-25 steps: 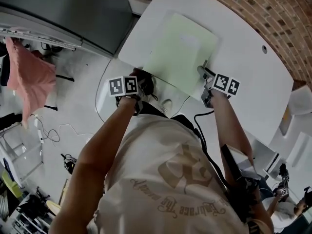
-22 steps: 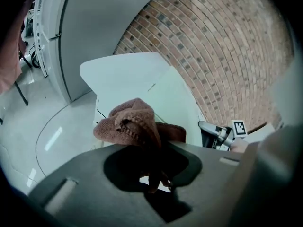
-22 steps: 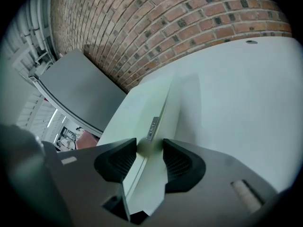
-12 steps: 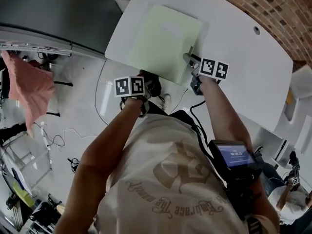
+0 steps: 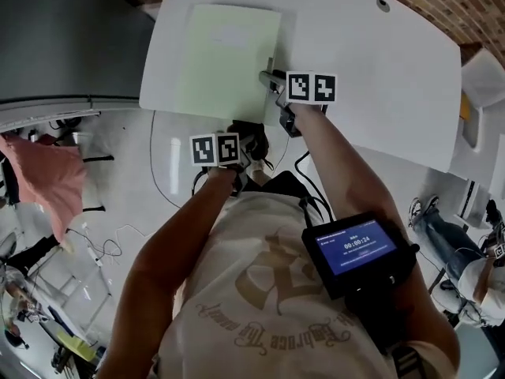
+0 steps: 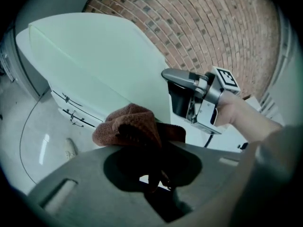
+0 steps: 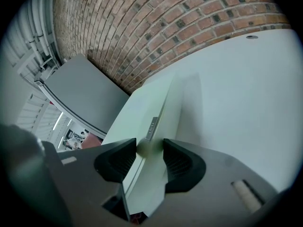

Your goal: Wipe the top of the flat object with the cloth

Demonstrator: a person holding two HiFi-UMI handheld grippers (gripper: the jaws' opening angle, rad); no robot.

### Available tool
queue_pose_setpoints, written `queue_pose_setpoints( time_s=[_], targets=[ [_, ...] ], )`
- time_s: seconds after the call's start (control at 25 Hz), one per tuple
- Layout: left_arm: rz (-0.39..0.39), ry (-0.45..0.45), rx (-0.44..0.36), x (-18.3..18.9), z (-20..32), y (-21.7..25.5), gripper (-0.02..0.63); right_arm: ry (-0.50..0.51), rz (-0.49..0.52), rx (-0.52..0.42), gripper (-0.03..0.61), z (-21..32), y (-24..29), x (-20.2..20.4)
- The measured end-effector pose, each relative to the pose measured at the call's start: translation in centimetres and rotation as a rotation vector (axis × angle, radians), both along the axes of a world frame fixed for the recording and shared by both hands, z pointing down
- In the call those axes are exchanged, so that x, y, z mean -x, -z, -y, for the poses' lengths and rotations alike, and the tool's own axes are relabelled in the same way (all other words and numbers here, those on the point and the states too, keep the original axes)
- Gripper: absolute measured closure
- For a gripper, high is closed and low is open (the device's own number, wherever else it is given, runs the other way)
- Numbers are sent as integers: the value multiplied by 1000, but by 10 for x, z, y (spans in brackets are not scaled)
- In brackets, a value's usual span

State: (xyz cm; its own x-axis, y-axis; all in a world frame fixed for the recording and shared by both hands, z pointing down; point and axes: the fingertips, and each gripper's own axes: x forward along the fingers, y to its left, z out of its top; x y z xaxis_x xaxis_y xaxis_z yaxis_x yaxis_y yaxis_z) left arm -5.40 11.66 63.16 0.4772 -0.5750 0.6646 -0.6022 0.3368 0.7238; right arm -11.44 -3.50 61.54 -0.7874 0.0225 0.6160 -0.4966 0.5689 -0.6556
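Observation:
A flat pale-green object lies on the white table. My right gripper is shut on its near right edge; in the right gripper view both pads press on the rounded edge of the flat object. My left gripper hangs just off the table's near edge, shut on a bunched brown cloth that hides its fingertips. The cloth is apart from the flat object. From the left gripper view the right gripper shows close ahead on the right.
A grey cabinet stands left of the table, and a brick wall runs behind it. Cables trail on the floor under the near edge. A pink cloth hangs at the left. The table has a small hole.
My left gripper, still holding the cloth, has moved from the flat object's near left corner along the table's edge toward the right gripper. The right gripper has kept its hold.

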Motion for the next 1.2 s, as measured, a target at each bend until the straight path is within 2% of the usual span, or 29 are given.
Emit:
queue_pose_setpoints(
  time_s=[0.16, 0.4, 0.56, 0.68, 0.96, 1.2],
  targets=[
    [-11, -73, -15, -18, 10, 3, 530, -10, 12, 1, 388, 5, 1, -1],
    [-40, -208, -87, -50, 12, 15, 529, -16, 29, 1, 385, 7, 3, -3],
    [-75, -240, -131, -52, -6, 33, 529, -9, 39, -26, 396, 0, 10, -4],
    [-74, -249, -169, -41, -19, 46, 529, -25, 39, -55, 403, -1, 16, -11],
    [25, -316, -252, 1, -55, 73, 529, -48, 64, -131, 449, -17, 52, -19],
    [79, -234, -375, 49, -51, 114, 529, -30, 109, -226, 506, -32, 92, -21]
  ],
)
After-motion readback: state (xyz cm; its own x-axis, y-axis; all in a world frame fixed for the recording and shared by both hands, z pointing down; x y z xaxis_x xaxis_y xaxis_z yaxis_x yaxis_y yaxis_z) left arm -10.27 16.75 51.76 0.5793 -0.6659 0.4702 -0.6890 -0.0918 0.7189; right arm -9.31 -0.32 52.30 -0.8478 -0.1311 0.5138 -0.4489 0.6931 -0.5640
